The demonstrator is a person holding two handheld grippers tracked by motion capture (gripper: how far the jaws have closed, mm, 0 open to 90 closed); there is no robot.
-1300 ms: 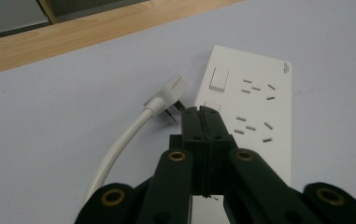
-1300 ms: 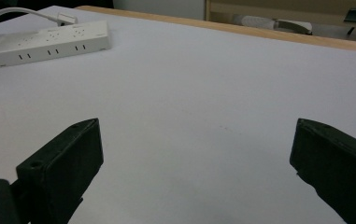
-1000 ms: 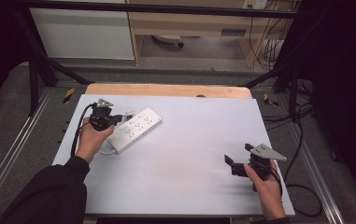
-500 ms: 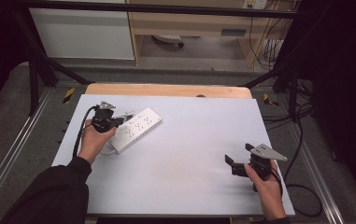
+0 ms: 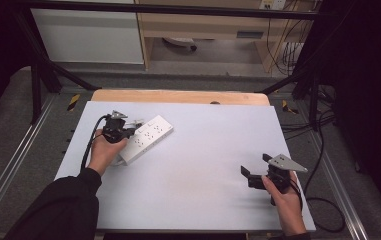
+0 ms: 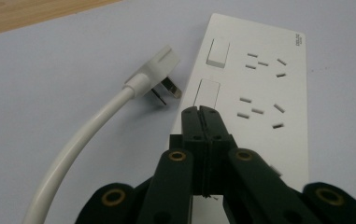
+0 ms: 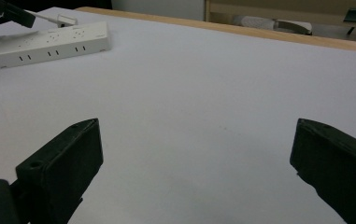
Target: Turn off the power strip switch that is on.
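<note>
We found the white power strip (image 5: 145, 139) lying flat on the pale table top (image 5: 198, 185), toward its far left part, set at a slant with one end pointing to the far side. In the left gripper view its face (image 6: 255, 93) showed two rocker switches next to rows of socket slots. Just beside the strip lay a white plug (image 6: 159, 74) on the table, its metal prongs turned toward the strip's edge and close to it, though we could not tell whether they touched. The plug's thick white cable (image 6: 80, 140) curved away from it toward the near side of that view.

Our left gripper (image 5: 116, 129) sat over the near end of the strip, held in the left hand (image 5: 103, 152). Its two black jaws were pressed together with nothing between them, and the closed tip (image 6: 200, 116) stood over the strip's edge just below the nearer switch; we could not tell whether it rested on the plastic.

Our right gripper (image 5: 258, 172) was well apart from all this, low over the near right part of the table, held in the right hand (image 5: 283, 200). Its jaws stood wide apart and empty, with bare table top between them. In its own view the strip (image 7: 45, 44) lay far off at the upper left.
</note>
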